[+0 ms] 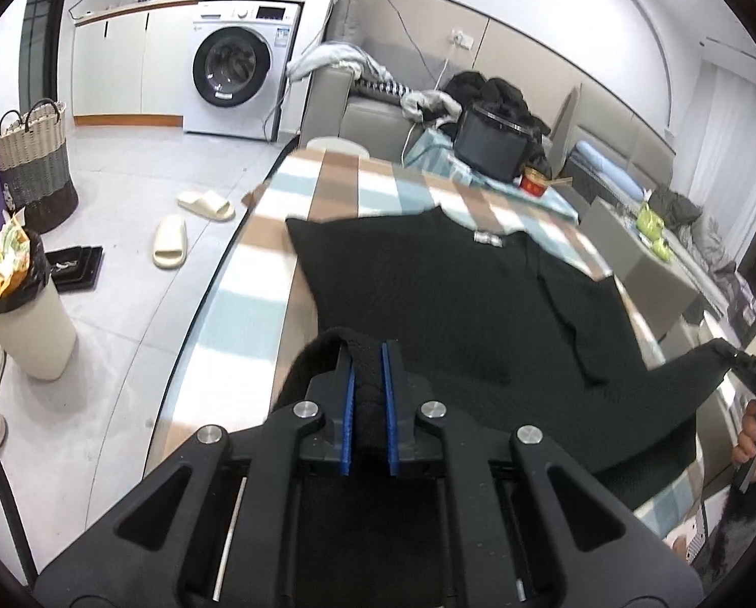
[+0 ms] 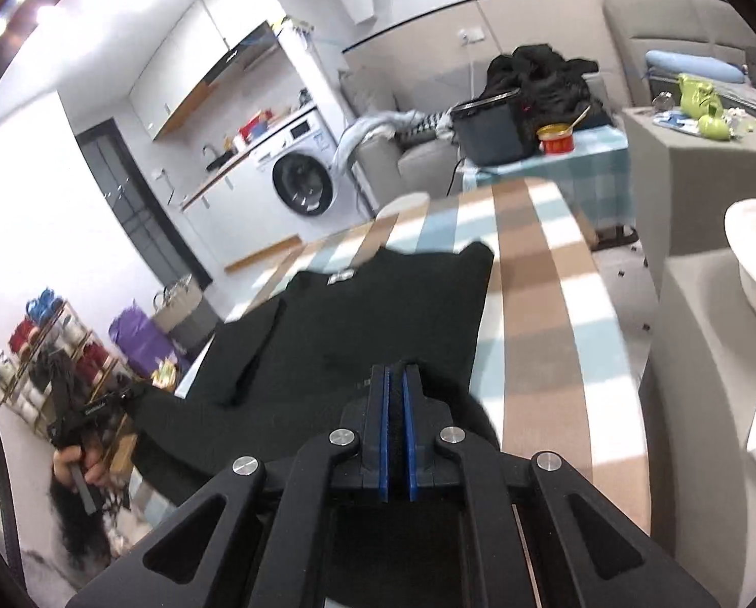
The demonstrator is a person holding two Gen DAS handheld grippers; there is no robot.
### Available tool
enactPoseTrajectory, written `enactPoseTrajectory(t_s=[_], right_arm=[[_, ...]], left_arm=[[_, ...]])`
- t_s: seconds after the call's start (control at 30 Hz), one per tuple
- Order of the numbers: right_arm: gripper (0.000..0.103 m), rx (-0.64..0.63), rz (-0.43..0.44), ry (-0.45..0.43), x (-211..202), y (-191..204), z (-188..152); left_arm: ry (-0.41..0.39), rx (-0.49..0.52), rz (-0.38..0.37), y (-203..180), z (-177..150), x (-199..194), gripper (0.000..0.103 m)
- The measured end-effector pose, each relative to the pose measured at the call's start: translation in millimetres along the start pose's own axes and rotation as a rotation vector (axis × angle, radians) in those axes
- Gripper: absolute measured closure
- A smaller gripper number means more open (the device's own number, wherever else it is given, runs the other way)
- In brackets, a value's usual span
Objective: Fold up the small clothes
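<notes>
The left hand-held gripper [image 1: 369, 354] is clamped on the near hem of the black knitted garment [image 1: 428, 294], its blue pads pinching a bunched fold. The right hand-held gripper [image 2: 396, 380] is likewise closed on black cloth at the other near corner. The garment lies spread over the striped brown, white and pale-blue counter [image 1: 256, 263], its collar label toward 12 o'clock. On the floor at 9 o'clock lie cream slide sandals [image 1: 171, 242].
</notes>
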State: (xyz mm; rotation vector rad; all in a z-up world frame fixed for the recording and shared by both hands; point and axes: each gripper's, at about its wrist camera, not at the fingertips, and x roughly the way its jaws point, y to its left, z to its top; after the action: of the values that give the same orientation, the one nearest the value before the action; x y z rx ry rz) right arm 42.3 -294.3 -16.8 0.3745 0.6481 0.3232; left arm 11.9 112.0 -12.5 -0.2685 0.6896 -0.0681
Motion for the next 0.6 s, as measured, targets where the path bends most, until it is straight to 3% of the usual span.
enactPoseTrajectory(t_s=[0.33,0.5,0.6], right_arm=[[0.098,0.11,-0.053,-0.055,55.0,-21.4,62.4],[0.098,0.088,-0.072,0.035,71.9,-30.9,65.2],[0.092,0.121,-0.06,0.136,78.1,-42.0,54.7]], left_arm=[[-0.028,0.018,-0.015,-10.5,62.2,51.8,0.096],[0.03,0.008,-0.008,-5.5,67.6,85.5,0.096],[0.059,-0.004,-0.002,0.5,60.7,99.5,0.096]])
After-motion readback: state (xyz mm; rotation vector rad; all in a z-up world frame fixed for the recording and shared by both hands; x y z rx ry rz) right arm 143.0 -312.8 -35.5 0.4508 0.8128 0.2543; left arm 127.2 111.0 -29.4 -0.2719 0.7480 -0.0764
